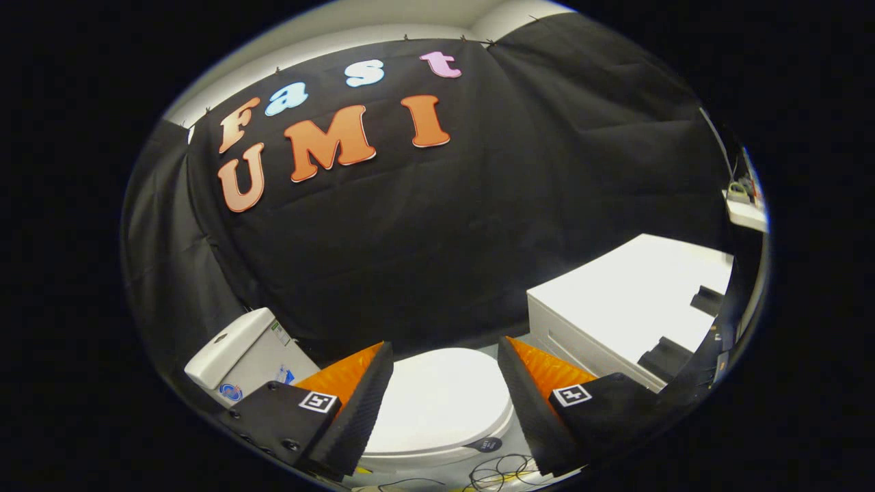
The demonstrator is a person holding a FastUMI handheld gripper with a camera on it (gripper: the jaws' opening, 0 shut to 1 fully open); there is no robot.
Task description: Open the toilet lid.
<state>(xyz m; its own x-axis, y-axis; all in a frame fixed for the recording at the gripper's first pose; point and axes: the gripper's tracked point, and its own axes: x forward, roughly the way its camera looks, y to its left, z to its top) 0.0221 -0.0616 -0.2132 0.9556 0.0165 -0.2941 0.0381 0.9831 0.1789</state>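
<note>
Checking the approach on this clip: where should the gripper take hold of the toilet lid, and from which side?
Probably the lid's front rim, the rounded edge farthest from the tank. The lid lies flat and closed, so its hinge likely sits at the tank end and the front edge swings up. The gripper is open above it, touching nothing; come from the front, one finger under the rim.

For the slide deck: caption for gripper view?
Open claw hovers above closed white oval toilet lid, white cistern beside.

toilet lid [437, 396]: 1, down | tank [236, 348]: 1 | white cabinet [615, 301]: 1 | claw [444, 369]: 1, fingers apart
</note>
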